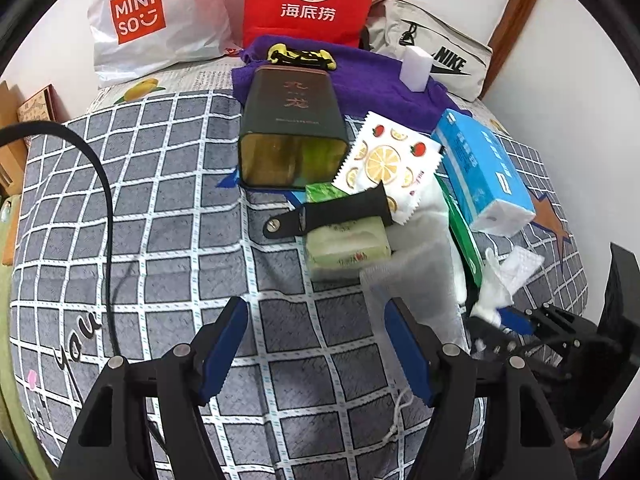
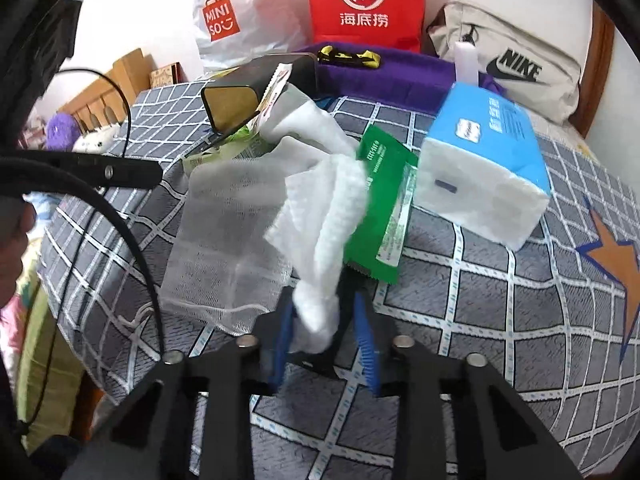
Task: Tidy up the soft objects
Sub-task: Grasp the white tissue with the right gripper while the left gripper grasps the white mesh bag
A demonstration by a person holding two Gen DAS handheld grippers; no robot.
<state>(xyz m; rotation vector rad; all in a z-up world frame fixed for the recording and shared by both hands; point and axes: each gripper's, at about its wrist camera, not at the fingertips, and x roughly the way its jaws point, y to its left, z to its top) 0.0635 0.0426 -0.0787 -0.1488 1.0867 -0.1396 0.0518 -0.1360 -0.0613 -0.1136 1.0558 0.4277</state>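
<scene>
We see the white tissue [image 2: 324,236] crumpled and pinched at its lower end between the right gripper's [image 2: 326,340] jaws, lifted over the mesh bag [image 2: 224,240] and green packet [image 2: 384,204] on the checked bedspread [image 2: 480,320]. Our left gripper [image 1: 316,344] hovers with jaws spread and empty, beside the bag's near edge. The blue tissue pack [image 2: 488,168] lies just right of the packet.

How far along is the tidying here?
Nothing looks sorted yet. The right gripper is shut on a white tissue; the left gripper is open over the bedspread. The mesh bag, green packet and tissue pack lie jumbled.
</scene>
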